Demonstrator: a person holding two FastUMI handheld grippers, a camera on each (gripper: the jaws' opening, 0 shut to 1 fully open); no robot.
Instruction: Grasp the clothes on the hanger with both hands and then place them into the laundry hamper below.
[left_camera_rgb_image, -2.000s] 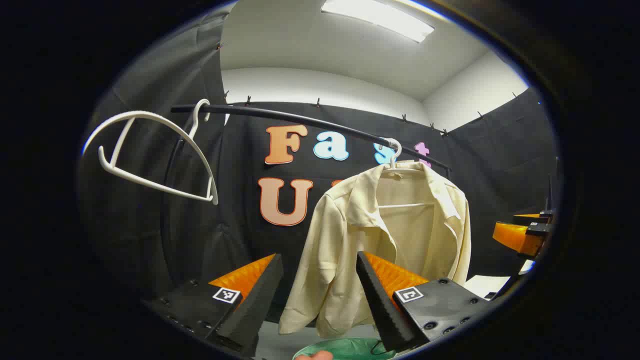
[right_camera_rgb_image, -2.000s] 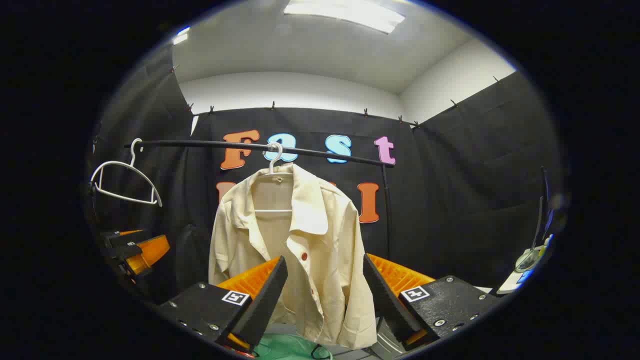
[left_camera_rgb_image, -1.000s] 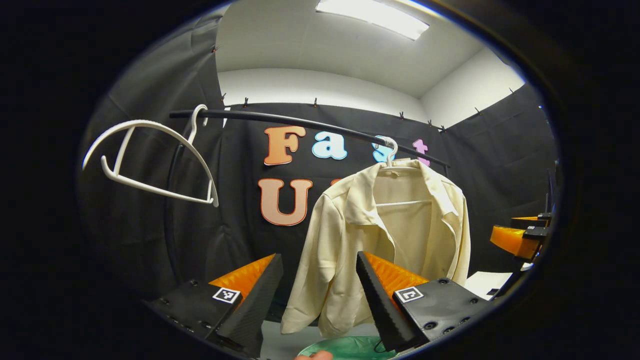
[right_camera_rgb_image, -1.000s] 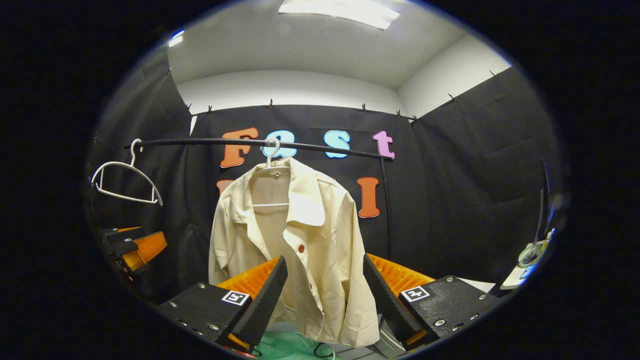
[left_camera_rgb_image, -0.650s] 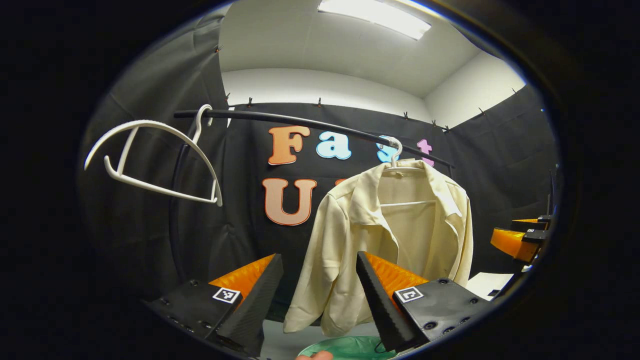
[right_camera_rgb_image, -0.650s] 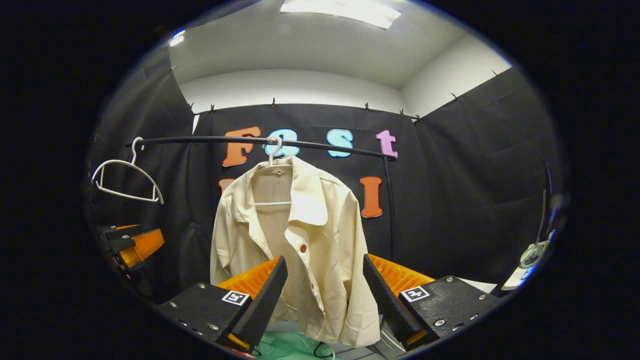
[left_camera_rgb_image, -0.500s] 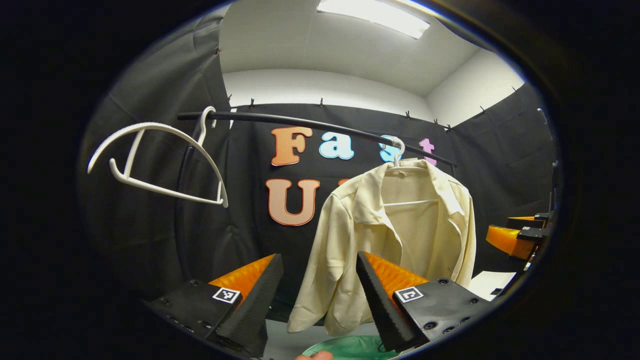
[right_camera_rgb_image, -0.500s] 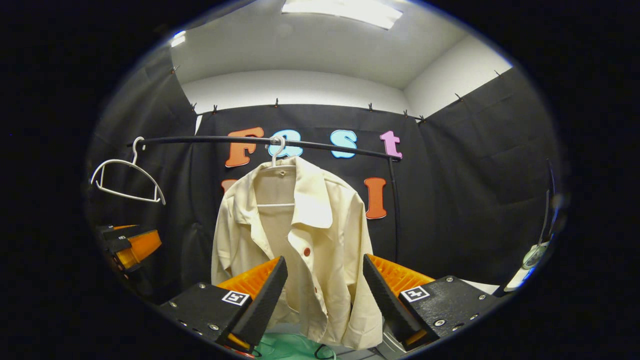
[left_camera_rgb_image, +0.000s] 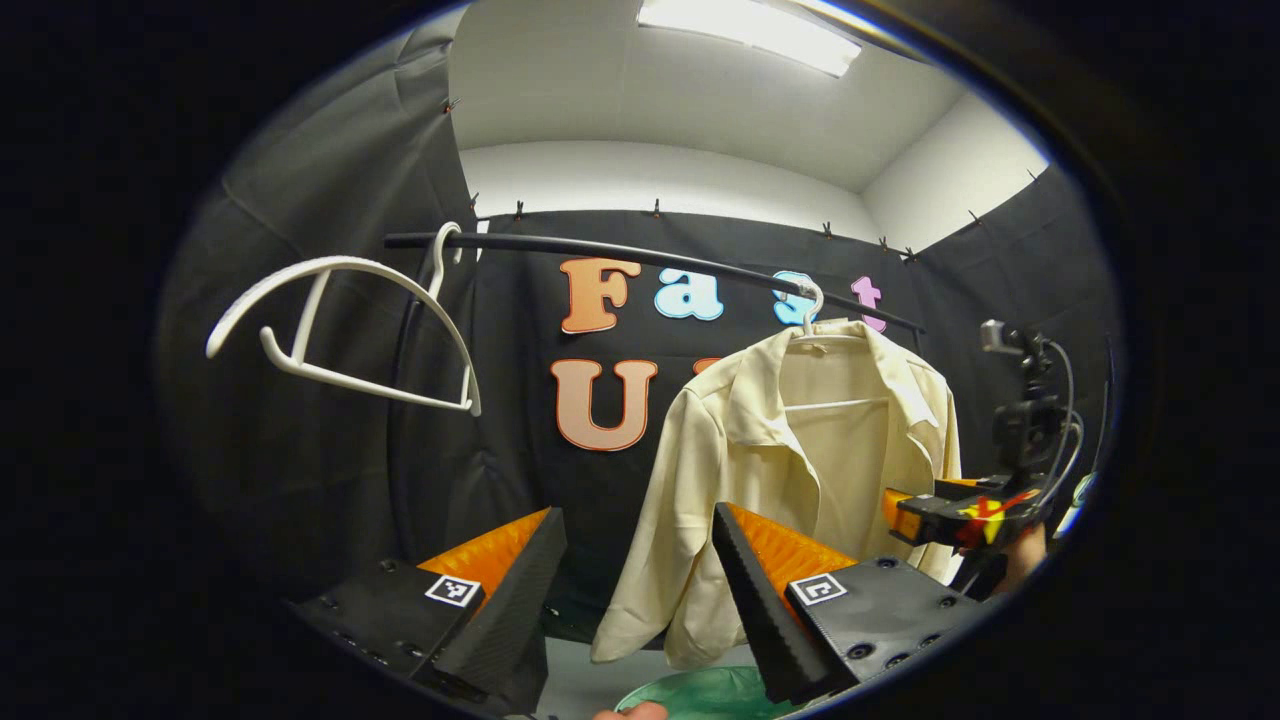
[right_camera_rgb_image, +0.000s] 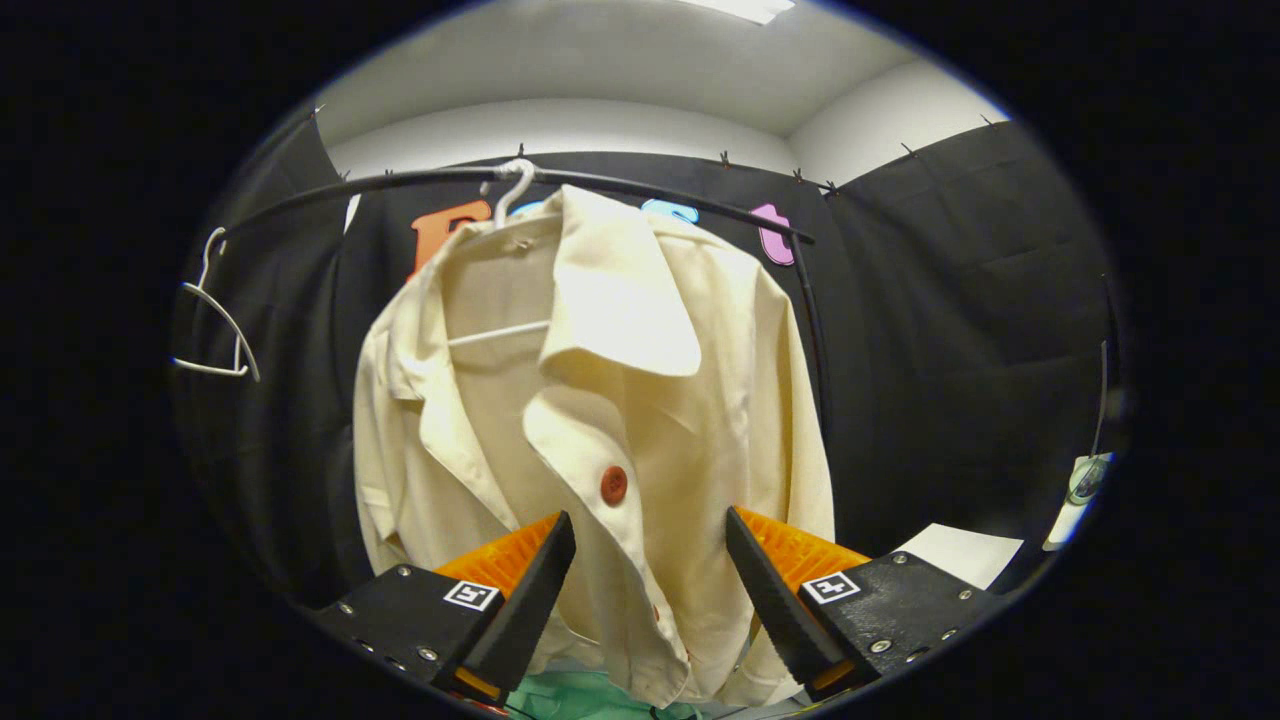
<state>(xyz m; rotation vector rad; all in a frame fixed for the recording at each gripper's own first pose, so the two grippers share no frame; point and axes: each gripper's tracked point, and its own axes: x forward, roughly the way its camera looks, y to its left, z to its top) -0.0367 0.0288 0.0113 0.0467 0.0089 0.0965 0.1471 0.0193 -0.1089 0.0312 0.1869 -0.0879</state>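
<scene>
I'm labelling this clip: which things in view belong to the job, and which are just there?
Job:
cream shirt
its hanger
green hamper
left claw
right claw

Just there:
empty white hanger
black rail
white paper

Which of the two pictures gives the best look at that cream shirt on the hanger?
The right gripper view: the cream shirt hangs close and large there, its collar, front placket and a red button plain between the open right tongs. The left gripper view shows the shirt farther off, smaller and partly behind one finger.
</scene>
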